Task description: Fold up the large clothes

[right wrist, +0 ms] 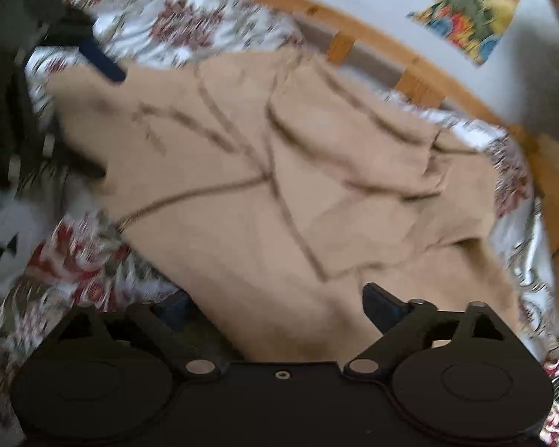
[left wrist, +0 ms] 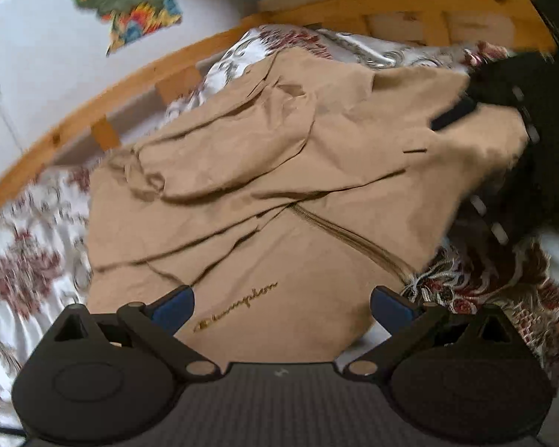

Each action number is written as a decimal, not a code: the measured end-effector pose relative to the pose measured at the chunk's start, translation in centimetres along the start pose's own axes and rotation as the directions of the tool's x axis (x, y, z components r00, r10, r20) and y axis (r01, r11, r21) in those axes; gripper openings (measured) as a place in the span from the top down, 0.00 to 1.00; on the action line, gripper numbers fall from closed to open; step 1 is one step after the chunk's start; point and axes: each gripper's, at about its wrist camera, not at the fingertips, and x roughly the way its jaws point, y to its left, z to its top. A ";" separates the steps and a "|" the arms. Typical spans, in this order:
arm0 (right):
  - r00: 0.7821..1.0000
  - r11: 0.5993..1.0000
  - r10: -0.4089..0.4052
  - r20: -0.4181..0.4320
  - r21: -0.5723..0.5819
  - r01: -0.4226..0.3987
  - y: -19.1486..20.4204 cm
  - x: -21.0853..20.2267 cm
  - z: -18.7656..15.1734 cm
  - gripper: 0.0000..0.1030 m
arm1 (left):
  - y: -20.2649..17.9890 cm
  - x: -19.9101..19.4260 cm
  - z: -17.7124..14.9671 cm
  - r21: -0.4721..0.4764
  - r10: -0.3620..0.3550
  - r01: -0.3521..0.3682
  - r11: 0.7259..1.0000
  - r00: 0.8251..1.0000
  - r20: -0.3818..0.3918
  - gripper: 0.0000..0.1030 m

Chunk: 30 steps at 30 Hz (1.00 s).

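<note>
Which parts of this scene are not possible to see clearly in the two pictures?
- Right wrist view: tan hoodie smeared by motion blur; its chest lettering cannot be seen.
- Left wrist view: hoodie's near hem hidden behind the left gripper.
- Both views: floral bedspread cut off by the edges.

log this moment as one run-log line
garment: tan hoodie rumpled on floral bedspread | left gripper: open, over hoodie | right gripper: open, over hoodie
</note>
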 end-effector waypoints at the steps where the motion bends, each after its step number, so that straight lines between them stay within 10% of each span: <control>1: 1.000 1.000 -0.011 0.026 0.022 0.010 -0.3 -0.1 0.2 0.24 | -0.5 -0.1 0.0 0.024 0.003 -0.003 1.000 1.000 0.010 0.00; 8: 0.987 0.982 -0.081 0.141 0.180 0.055 -2.6 -0.7 1.4 0.32 | -2.8 1.5 -0.4 0.161 0.107 -0.103 0.982 0.994 -0.019 0.03; 12: 0.986 0.971 -0.101 0.132 0.231 0.069 -3.3 -0.7 1.4 0.32 | -1.1 3.6 -0.3 0.195 0.282 -0.260 0.946 0.955 -0.092 0.09; 23: 0.978 0.972 -0.179 0.107 0.173 0.159 -3.2 -1.3 1.0 0.11 | 7.5 1.6 -1.8 0.027 0.429 -0.429 0.903 0.895 -0.119 0.10; 26: 0.978 0.979 -0.201 0.054 0.051 0.198 -2.1 -1.3 0.6 0.04 | 7.6 1.3 -2.1 0.010 0.459 -0.462 0.887 0.878 -0.132 0.26; 30: 0.983 0.981 -0.152 -0.100 -0.138 0.138 -0.1 -0.2 -0.6 0.01 | 8.6 1.3 -2.1 -0.056 0.407 -0.421 0.905 0.898 -0.168 0.71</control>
